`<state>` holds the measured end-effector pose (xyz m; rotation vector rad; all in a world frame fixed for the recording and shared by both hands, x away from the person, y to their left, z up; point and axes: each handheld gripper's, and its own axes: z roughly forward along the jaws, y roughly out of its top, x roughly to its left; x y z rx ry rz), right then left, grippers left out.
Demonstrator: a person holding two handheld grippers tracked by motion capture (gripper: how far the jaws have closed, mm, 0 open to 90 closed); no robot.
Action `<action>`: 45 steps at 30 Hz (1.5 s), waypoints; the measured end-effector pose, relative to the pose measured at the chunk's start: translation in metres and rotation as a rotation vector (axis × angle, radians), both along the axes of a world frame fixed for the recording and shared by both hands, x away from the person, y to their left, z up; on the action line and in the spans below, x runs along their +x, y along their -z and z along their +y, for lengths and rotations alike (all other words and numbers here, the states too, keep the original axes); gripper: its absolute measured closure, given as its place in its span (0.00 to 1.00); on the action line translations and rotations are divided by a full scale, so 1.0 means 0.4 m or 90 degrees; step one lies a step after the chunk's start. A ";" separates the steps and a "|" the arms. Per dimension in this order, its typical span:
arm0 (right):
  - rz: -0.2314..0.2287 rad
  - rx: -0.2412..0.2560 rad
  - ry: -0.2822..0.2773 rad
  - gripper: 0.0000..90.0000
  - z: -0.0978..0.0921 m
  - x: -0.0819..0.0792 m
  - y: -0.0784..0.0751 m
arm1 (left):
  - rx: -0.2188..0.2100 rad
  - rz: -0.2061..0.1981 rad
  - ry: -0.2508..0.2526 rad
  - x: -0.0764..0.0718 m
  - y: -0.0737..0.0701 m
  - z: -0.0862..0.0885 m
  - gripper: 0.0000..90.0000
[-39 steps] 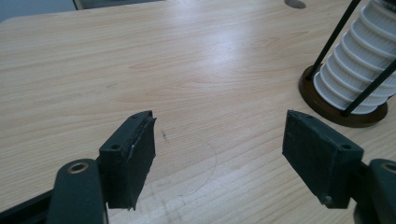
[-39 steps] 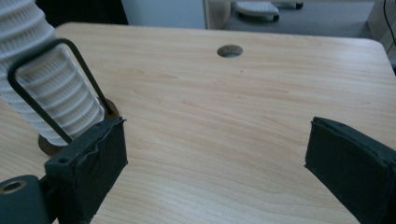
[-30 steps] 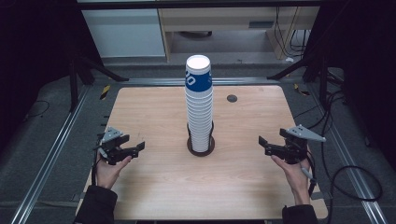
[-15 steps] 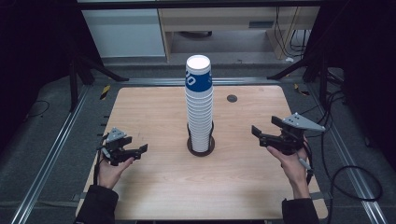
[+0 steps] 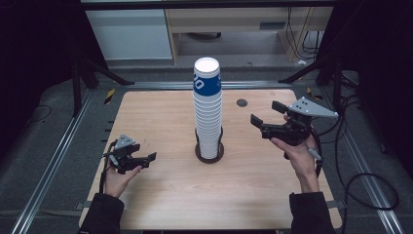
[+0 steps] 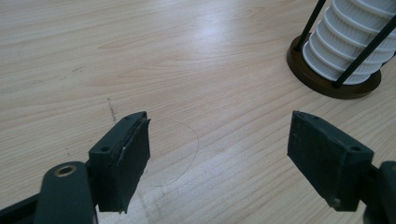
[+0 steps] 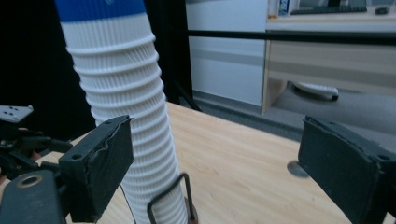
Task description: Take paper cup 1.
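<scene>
Jaws spread wide, the right gripper point(image 5: 265, 119) lifts toward the stack of paper cups point(image 5: 208, 114) in its wire holder point(image 5: 209, 151), apparently to take a cup, while the left gripper point(image 5: 143, 158), likewise spread, waits low over the table point(image 5: 160, 112).

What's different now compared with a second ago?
The right gripper has lifted off the table and moved up and in toward the stack of cups, fingers open, nothing grasped. The left gripper has slid slightly toward the person, also open. The stack in its holder has not moved.
</scene>
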<state>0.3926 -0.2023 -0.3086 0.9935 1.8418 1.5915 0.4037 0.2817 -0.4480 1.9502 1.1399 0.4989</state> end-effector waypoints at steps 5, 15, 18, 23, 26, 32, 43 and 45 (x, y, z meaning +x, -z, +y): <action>-0.022 0.008 -0.021 0.10 0.032 0.006 -0.042 | 0.003 0.001 0.005 0.000 0.003 -0.005 0.23; -0.040 0.000 -0.053 0.08 0.096 0.023 -0.097 | 0.006 0.005 0.014 0.001 0.009 -0.014 0.23; -0.043 0.003 -0.065 0.08 0.117 0.030 -0.111 | 0.008 0.005 0.017 0.000 0.009 -0.016 0.23; -0.048 0.006 -0.086 0.08 0.157 0.042 -0.127 | 0.007 0.005 0.018 0.001 0.010 -0.016 0.23; -0.051 0.004 -0.094 0.08 0.179 0.052 -0.130 | 0.006 0.006 0.019 0.001 0.010 -0.017 0.23; -0.055 0.004 -0.107 0.08 0.219 0.076 -0.133 | 0.008 0.007 0.022 0.001 0.010 -0.018 0.23; -0.050 0.006 -0.118 0.08 0.273 0.117 -0.124 | 0.007 0.010 0.021 0.002 0.013 -0.018 0.22; -0.047 0.007 -0.119 0.08 0.281 0.124 -0.122 | 0.007 0.011 0.021 0.003 0.014 -0.019 0.22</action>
